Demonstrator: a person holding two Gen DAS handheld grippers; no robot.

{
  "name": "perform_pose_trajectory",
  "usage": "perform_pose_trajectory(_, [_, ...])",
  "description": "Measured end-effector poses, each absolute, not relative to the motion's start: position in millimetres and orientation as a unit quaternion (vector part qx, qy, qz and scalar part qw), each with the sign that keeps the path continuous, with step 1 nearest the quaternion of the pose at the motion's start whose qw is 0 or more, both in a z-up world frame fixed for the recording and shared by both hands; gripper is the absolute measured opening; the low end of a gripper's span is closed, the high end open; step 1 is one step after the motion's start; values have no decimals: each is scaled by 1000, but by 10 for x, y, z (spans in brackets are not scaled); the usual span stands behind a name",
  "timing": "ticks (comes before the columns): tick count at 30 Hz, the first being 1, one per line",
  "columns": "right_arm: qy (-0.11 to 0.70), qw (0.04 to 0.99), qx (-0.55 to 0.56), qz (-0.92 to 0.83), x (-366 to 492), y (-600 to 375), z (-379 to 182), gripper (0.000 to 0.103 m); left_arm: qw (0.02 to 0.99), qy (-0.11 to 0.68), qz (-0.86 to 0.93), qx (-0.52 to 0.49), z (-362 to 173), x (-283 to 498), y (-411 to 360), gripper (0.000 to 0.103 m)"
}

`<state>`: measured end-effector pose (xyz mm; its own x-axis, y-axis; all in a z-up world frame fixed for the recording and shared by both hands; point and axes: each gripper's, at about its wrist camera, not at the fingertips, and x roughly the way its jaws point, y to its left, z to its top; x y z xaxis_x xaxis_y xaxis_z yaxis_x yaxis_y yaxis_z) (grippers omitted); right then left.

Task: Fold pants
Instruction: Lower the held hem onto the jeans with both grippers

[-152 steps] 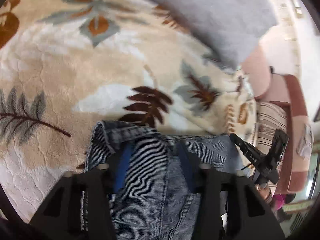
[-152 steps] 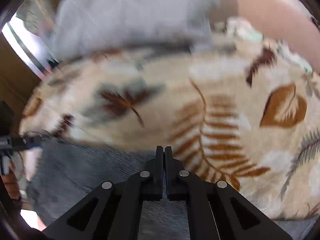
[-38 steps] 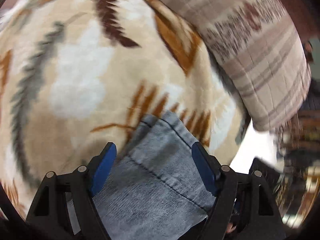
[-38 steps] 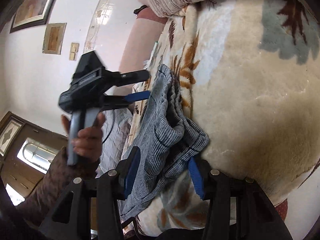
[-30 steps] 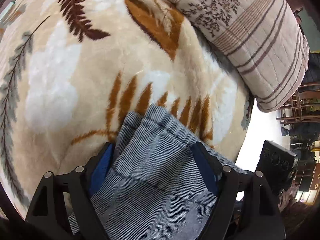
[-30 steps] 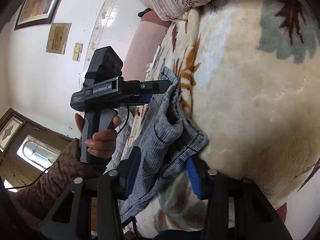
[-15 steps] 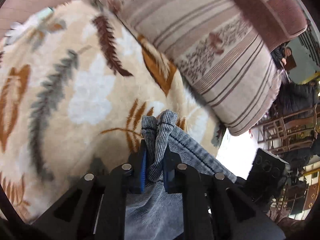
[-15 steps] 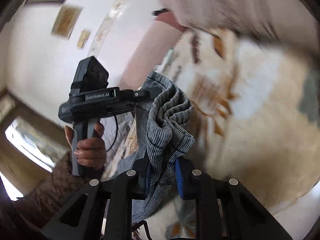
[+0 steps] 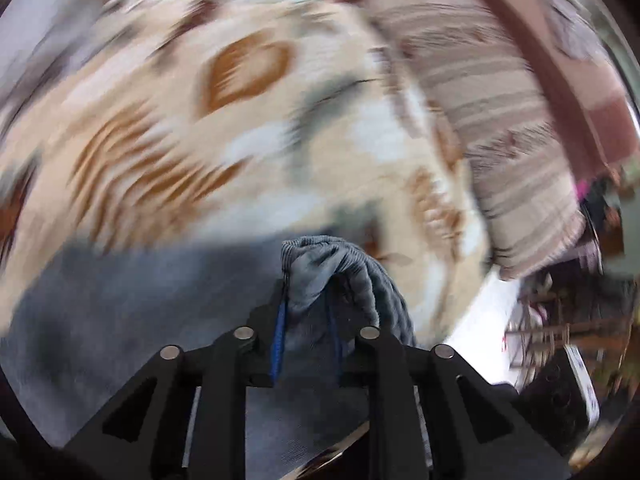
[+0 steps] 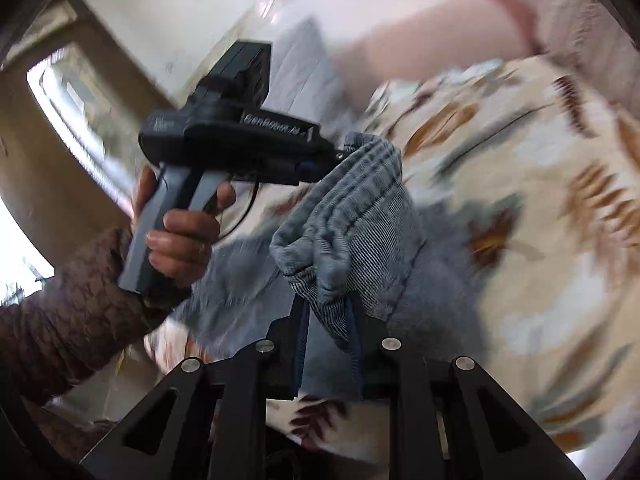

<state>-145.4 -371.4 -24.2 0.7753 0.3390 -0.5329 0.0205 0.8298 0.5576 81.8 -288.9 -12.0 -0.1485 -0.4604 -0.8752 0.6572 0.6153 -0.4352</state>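
Note:
The pants (image 9: pixel 320 256) are grey-blue striped denim, lying partly on a leaf-patterned blanket (image 9: pixel 248 120). My left gripper (image 9: pixel 306 304) is shut on a bunched edge of the pants and holds it raised. My right gripper (image 10: pixel 328 308) is shut on another bunched edge of the pants (image 10: pixel 352 208), also raised. In the right wrist view the left gripper (image 10: pixel 320 166), held by a hand (image 10: pixel 180 232), pinches the same fabric just above and left of mine. The rest of the pants trails down onto the blanket (image 10: pixel 540 208).
A striped pillow (image 9: pixel 500 128) lies at the blanket's right side against a pink headboard (image 9: pixel 560 60). A grey pillow (image 10: pixel 304 64) lies at the far end. Chairs and clutter (image 9: pixel 560 320) stand beyond the bed edge. A window (image 10: pixel 68 100) is at the left.
Both grippers have closed on the pants' edge and lifted it off the blanket. They have swung quickly with the fabric; the view is blurred.

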Motion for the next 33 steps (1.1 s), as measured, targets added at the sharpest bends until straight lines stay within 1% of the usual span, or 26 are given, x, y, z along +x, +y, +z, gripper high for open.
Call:
perform_pose_trajectory(2, [357, 887, 267, 119, -1288, -3451, -347, 22, 650, 646, -396, 61, -298, 873, -2645, 16])
perform_pose_trajectory(4, [396, 870, 259, 136, -1148, -3191, -487, 31, 653, 666, -360, 38, -449, 923, -2361, 16])
perform_pose_trajectory(5, [419, 864, 245, 135, -1093, -3072, -547, 42, 652, 672, -349, 26, -485, 926, -2247, 16])
perform_pose_trajectory(6, [443, 857, 227, 133, -1052, -2962, -596, 43, 652, 677, -342, 10, -501, 930, -2106, 18])
perform_pose_trajectory(7, [457, 853, 214, 135, -1049, -2880, -604, 43, 653, 678, -338, -2, -496, 926, -2005, 22])
perform_pose_trajectory(9, [447, 857, 208, 154, -1161, -2834, -492, 43, 655, 672, -342, -37, -424, 895, -1838, 29])
perform_pose_trajectory(10, [430, 863, 209, 161, -1242, -2869, -410, 44, 655, 671, -346, -47, -390, 884, -1808, 36])
perform_pose_trajectory(11, [410, 871, 218, 163, -1297, -2961, -303, 49, 656, 665, -352, -61, -340, 865, -1799, 42])
perform_pose_trajectory(12, [384, 878, 238, 158, -1348, -3135, -192, 57, 660, 655, -360, -70, -268, 831, -1823, 54])
perform_pose_trajectory(13, [361, 883, 262, 145, -1385, -3339, -111, 60, 664, 648, -366, -73, -224, 808, -1849, 62])
perform_pose_trajectory(14, [342, 887, 285, 122, -1404, -3556, -54, 63, 669, 637, -376, -75, -158, 753, -1934, 63])
perform_pose_trajectory(16, [326, 884, 329, 62, -1371, -4034, -44, 63, 669, 629, -387, -78, -143, 712, -2042, 67])
perform_pose_trajectory(19, [341, 870, 356, 6, -1179, -4469, -171, 63, 660, 632, -396, -90, -207, 709, -2227, 68])
perform_pose_trajectory(23, [378, 856, 353, -3, -760, -4542, -417, 63, 613, 667, -410, -106, -445, 669, -2448, 71])
perform_pose_trajectory(25, [401, 849, 344, -14, -592, -4569, -581, 62, 605, 668, -425, -86, -451, 547, -2513, 69])
perform_pose_trajectory(26, [422, 841, 339, -15, -486, -4562, -695, 39, 618, 657, -429, -52, -392, 454, -2534, 62])
perform_pose_trajectory(27, [434, 835, 337, -2, -435, -4563, -769, 9, 624, 650, -432, -36, -337, 401, -2526, 42])
perform_pose_trajectory(28, [440, 835, 330, 10, -381, -4530, -765, 9, 626, 648, -433, -31, -309, 369, -2507, 29])
perform_pose_trajectory(29, [426, 845, 322, 15, -383, -4531, -675, 9, 630, 649, -426, -30, -275, 354, -2427, 27])
perform_pose_trajectory(31, [376, 872, 312, 27, -482, -4530, -426, 9, 646, 646, -406, -24, -270, 368, -2313, 26])
perform_pose_trajectory(32, [360, 879, 312, 23, -498, -4556, -380, 9, 653, 652, -385, -24, -333, 404, -2257, 26])
perform_pose_trajectory(33, [363, 878, 313, 19, -449, -4589, -426, 9, 653, 662, -367, -21, -421, 434, -2232, 26])
